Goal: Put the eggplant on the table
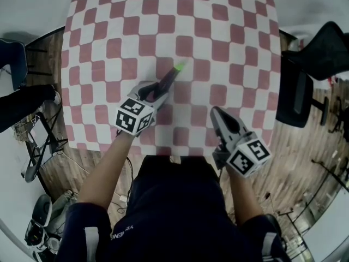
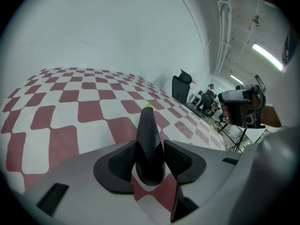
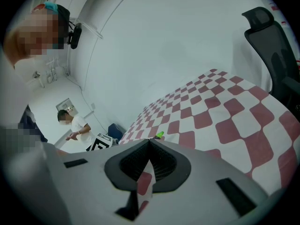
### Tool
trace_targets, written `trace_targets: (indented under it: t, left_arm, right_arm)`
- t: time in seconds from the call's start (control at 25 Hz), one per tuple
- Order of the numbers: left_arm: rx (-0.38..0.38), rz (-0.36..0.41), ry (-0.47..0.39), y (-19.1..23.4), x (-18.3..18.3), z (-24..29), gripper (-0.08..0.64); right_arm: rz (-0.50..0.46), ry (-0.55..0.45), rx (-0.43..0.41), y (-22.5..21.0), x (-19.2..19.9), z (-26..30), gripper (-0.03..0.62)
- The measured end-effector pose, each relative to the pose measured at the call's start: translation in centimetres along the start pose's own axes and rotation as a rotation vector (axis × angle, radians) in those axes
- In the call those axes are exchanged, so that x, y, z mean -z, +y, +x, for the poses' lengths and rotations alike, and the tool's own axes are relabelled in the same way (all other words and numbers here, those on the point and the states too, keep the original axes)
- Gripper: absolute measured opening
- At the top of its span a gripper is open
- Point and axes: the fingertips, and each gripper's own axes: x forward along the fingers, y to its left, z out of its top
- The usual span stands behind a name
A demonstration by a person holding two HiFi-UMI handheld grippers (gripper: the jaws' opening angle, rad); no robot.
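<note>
A dark purple eggplant (image 1: pixel 168 81) with a green stem tip sits between the jaws of my left gripper (image 1: pixel 155 91), which is shut on its thick end. It points away from me over the red-and-white checkered table (image 1: pixel 218 26). In the left gripper view both pads press the eggplant (image 2: pixel 149 135), and its tip slants toward the cloth. I cannot tell if it touches the table. My right gripper (image 1: pixel 216 112) hovers over the near right part of the table, shut and holding nothing. From the right gripper (image 3: pixel 149 159) view, the eggplant's green tip (image 3: pixel 160 135) peeks above the jaws.
A black office chair (image 1: pixel 313 59) stands at the table's right edge, also seen as chair (image 3: pixel 276 46). A metal stand (image 1: pixel 41 146) and other gear are on the floor to the left. A camera on a tripod (image 2: pixel 241 109) and a person (image 3: pixel 72 125) are beyond the table.
</note>
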Motion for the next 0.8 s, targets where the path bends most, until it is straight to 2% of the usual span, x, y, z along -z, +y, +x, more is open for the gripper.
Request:
trace_targets:
  t: [0.4, 0.8]
  left_arm:
    - [-0.06, 0.035, 0.134, 0.0, 1.4, 1.9, 0.212]
    - [-0.08, 0.051, 0.181, -0.2, 1.5, 2.6, 0.218]
  right_arm:
    - [0.021, -0.002, 0.014, -2.1, -0.3, -0.7, 0.015]
    - [0.029, -0.007, 0.013, -3.1, -0.5, -1.2, 0.015]
